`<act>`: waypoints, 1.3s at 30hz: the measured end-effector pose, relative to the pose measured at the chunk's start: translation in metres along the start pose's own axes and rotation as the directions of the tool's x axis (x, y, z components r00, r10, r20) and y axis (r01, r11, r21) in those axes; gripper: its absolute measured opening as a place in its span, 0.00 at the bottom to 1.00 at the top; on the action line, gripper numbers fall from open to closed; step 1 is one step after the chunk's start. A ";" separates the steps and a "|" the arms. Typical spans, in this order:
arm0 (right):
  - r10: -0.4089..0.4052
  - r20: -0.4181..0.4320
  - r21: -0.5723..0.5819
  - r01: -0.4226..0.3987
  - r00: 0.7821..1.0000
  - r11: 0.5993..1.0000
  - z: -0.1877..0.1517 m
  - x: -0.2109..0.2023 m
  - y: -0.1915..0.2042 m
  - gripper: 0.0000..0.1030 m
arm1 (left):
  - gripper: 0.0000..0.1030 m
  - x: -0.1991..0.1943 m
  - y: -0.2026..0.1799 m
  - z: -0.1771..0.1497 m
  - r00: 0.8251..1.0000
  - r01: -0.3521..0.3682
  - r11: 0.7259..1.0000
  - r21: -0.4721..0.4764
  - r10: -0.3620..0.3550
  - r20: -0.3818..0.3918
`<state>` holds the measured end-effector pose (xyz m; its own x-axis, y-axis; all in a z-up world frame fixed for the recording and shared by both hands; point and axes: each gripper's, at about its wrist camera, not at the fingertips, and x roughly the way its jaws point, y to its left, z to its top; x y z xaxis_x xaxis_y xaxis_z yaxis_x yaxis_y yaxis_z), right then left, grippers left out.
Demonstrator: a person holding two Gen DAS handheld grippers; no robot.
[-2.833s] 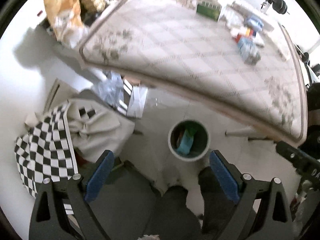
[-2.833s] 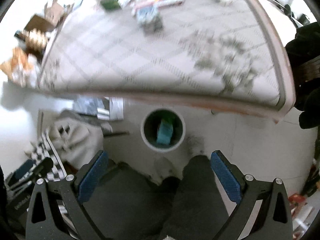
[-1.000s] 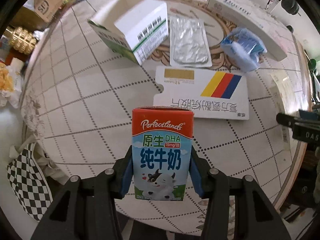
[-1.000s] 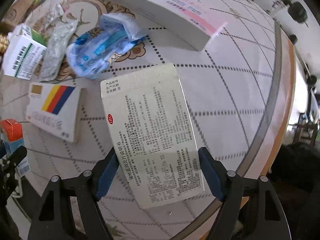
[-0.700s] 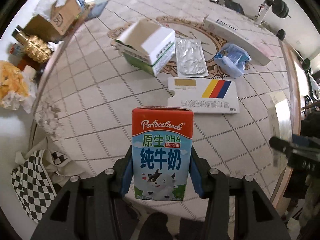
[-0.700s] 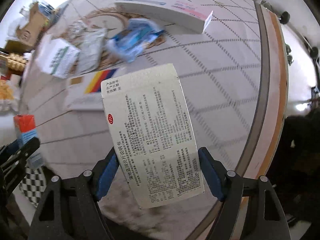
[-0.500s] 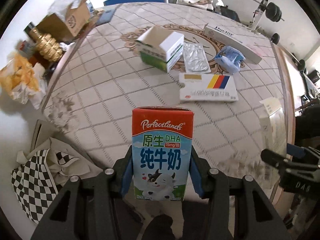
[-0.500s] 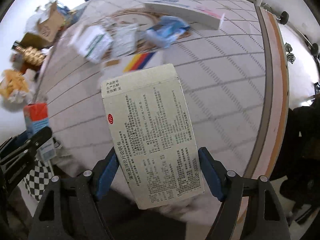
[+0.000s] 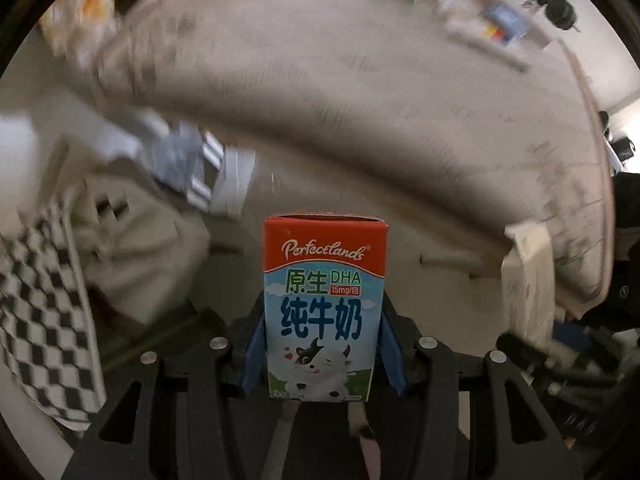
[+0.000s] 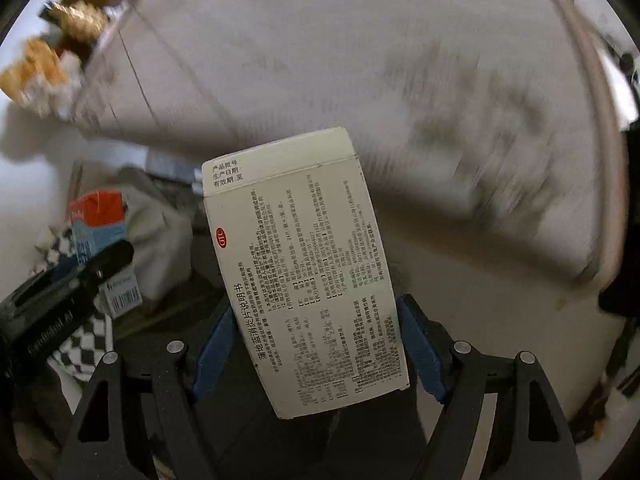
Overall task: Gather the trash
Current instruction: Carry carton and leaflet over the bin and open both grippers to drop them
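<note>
My left gripper (image 9: 323,354) is shut on a red and blue milk carton (image 9: 324,304), held upright off the table's near edge above the floor. My right gripper (image 10: 316,344) is shut on a white medicine box (image 10: 304,264) with printed text, tilted a little left. The milk carton (image 10: 100,236) and left gripper also show at the left of the right wrist view. The medicine box (image 9: 528,280) shows at the right of the left wrist view. The held items hide the floor below them, and no bin shows.
The round patterned table (image 9: 360,100) fills the blurred upper part, with boxes and packets (image 9: 496,28) at its far side. A checkered cloth bag (image 9: 44,312) and grey wrappers (image 9: 180,160) lie on the floor at the left. My dark trouser legs (image 10: 340,440) are below.
Both grippers have pulled back off the table and tipped down toward the floor, each still holding its item. The view is blurred from the motion.
</note>
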<state>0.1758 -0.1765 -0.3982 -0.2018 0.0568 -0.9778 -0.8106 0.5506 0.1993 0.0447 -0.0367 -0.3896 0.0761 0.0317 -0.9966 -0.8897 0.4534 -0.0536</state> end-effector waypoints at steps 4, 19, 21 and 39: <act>-0.015 -0.102 0.004 0.015 0.995 1.000 -0.022 0.087 -0.003 0.77 | 0.45 0.090 0.027 -0.007 0.982 0.128 0.986 -0.110 -0.141 -0.123; -0.050 -0.209 0.042 0.060 0.977 0.997 0.035 0.337 -0.055 0.77 | 0.46 0.340 0.059 0.012 0.899 0.266 0.934 -0.238 -0.330 -0.288; -0.053 -0.221 0.031 0.061 0.974 0.998 0.041 0.356 -0.055 0.78 | 0.46 0.351 0.063 0.010 0.889 0.271 0.928 -0.255 -0.343 -0.302; -0.159 -0.189 -0.078 0.146 0.969 0.986 0.038 0.352 -0.036 1.00 | 0.97 0.293 0.088 -0.008 0.987 0.021 0.989 -0.148 -0.044 -0.155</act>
<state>0.1549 -0.1448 -0.7518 -0.1705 -0.1894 -0.9670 -0.8720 0.4860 0.0586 -0.0151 0.0054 -0.6865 0.0444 -0.1264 -0.9910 -0.9449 0.3169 -0.0828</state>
